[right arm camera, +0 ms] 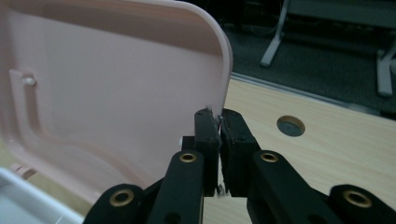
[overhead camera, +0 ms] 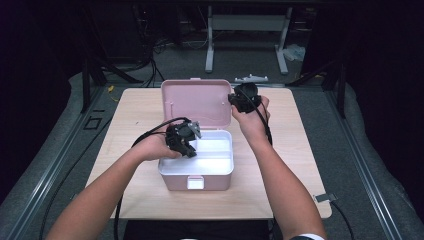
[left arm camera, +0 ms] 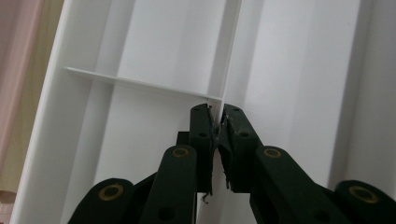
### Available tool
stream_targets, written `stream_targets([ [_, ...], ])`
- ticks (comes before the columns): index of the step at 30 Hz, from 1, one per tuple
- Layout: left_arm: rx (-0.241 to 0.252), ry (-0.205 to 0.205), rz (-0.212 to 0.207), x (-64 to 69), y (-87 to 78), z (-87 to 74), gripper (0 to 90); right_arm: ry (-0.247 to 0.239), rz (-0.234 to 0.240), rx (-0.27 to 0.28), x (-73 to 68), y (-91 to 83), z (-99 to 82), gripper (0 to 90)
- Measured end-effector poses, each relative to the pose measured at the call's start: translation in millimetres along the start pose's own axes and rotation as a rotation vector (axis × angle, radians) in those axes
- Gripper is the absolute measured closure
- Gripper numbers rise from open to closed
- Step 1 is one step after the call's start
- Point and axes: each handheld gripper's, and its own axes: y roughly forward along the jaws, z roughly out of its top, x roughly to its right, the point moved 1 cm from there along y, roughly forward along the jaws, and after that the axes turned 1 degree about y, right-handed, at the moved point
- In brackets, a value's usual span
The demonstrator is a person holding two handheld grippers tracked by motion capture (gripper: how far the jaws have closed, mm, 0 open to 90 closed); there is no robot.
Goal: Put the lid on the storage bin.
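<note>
— Black jaws of the right hand-held gripper point(right arm camera: 219, 122) stand pinched on the edge of the pink lid point(right arm camera: 116, 84), which stands upright just beyond its tips. How should it carry the lid?

— It should keep the pinch square on the rim and swing along the hinge's arc, never pulling sideways; judging by the thin edge, a skewed pull could slip off.

— And the left hand-held gripper point(left arm camera: 217, 119)?

— Its jaws are closed on the white divider point(left arm camera: 140, 84) inside the box point(overhead camera: 196, 175), which sits below it on the worktop point(overhead camera: 280, 190). It steadies the box, so it should press down lightly and hold firm while the lid turns.
</note>
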Motion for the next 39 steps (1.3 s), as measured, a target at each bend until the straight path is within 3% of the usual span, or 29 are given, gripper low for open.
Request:
stream_targets([
  [6,-0.01,0.005,0.021,2.8,0.1,1.5,82.8,-0.038,0.015,0.078,-11.0,-30.3,-15.4,87.2],
  [9,-0.005,0.004,0.029,4.0,0.0,1.2,82.3,-0.057,0.005,0.103,-15.4,-37.0,-21.2,87.2],
  [13,-0.007,0.018,0.068,8.6,-0.2,1.2,81.3,-0.07,0.001,0.107,-18.3,-42.5,-24.6,87.1],
  [18,0.024,-0.027,0.048,7.8,-2.3,-0.9,79.0,-0.081,-0.002,0.111,-20.2,-45.5,-26.9,87.1],
  [25,0.101,-0.073,0.004,9.2,-17.1,-10.7,68.8,-0.083,0.003,0.112,-19.8,-47.1,-28.1,86.9],
  [30,0.194,-0.123,-0.013,9.0,-35.7,-24.8,64.4,-0.089,0.002,0.115,-20.6,-48.3,-29.7,86.9],
  [37,0.218,-0.164,-0.015,8.0,-56.5,-51.9,60.7,-0.095,0.003,0.117,-22.3,-51.1,-31.5,86.9],
  [39,0.233,-0.185,0.005,6.3,-63.4,-62.8,59.8,-0.098,0.005,0.118,-23.2,-52.6,-32.5,86.9],
])
